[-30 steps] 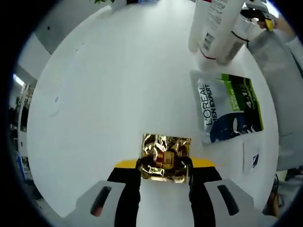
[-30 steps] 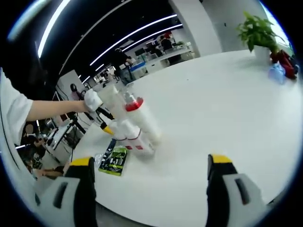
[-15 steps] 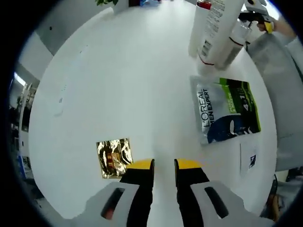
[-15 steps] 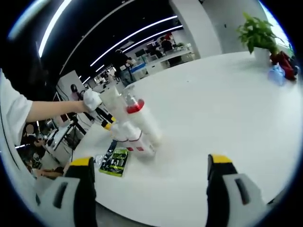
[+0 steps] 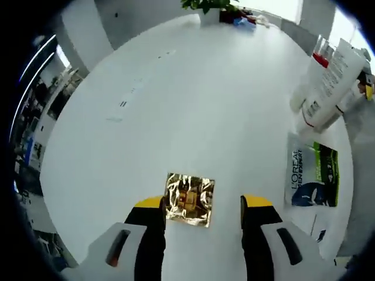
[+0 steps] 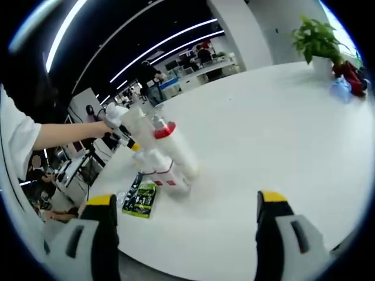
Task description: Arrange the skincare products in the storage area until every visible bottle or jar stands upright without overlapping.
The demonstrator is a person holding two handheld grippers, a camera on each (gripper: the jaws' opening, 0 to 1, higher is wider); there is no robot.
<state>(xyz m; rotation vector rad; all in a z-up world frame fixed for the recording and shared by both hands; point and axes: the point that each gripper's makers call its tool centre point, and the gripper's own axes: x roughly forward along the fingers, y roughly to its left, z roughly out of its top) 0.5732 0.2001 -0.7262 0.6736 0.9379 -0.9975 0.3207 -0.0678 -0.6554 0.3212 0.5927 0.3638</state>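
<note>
A crumpled gold foil sachet (image 5: pixel 188 199) lies flat on the white table (image 5: pixel 193 99), between the yellow-tipped jaws of my left gripper (image 5: pixel 203 202), which is open around it. A cluster of white bottles and tubes with red trim (image 5: pixel 326 88) stands at the right, and a L'Oreal Men Expert sachet (image 5: pixel 313 175) lies flat below it. In the right gripper view the same cluster (image 6: pixel 167 155) and the green sachet (image 6: pixel 140 199) sit left of centre. My right gripper (image 6: pixel 186 200) is open over bare table, well short of them.
A potted plant (image 6: pixel 316 38) stands at the far table edge (image 5: pixel 205 4), with red (image 6: pixel 351 73) and blue (image 6: pixel 341 88) items beside it. A person's arm and gloved hand (image 6: pixel 114 117) reach in behind the bottles. A small card (image 5: pixel 319 225) lies near the L'Oreal sachet.
Half a second ago my left gripper was shut beside the gold sachet; now it is open with the sachet between its jaws. The left view has swung. The right gripper has held still.
</note>
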